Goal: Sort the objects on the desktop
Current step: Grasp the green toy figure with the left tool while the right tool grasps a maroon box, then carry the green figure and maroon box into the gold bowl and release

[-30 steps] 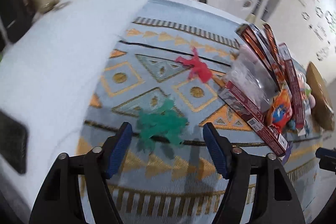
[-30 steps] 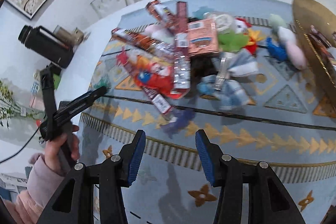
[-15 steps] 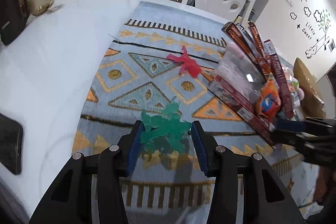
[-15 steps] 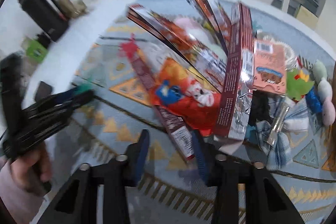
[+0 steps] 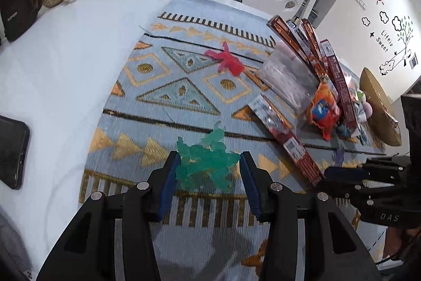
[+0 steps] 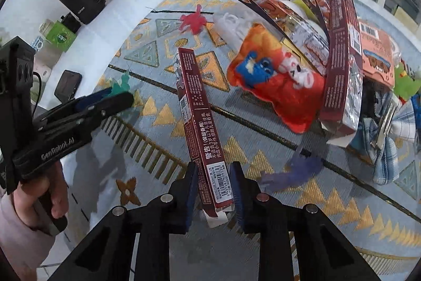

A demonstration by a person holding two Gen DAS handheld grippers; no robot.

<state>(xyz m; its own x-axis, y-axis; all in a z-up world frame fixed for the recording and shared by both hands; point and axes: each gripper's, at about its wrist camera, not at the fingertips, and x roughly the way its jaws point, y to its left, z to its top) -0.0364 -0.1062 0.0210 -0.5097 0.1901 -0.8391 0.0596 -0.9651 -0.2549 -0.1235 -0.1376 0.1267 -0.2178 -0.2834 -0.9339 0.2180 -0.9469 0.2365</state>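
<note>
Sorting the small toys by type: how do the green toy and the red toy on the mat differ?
The green toy sits between the left tool's pads; the red toy lies free, farther up the mat. The green toy looks bigger in the left view, though it is nearer the camera. Both are small, translucent, spiky-limbed figures.

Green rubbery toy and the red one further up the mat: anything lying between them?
Nothing. In the left wrist view only bare patterned mat runs from the green toy up to the red toy.
</note>
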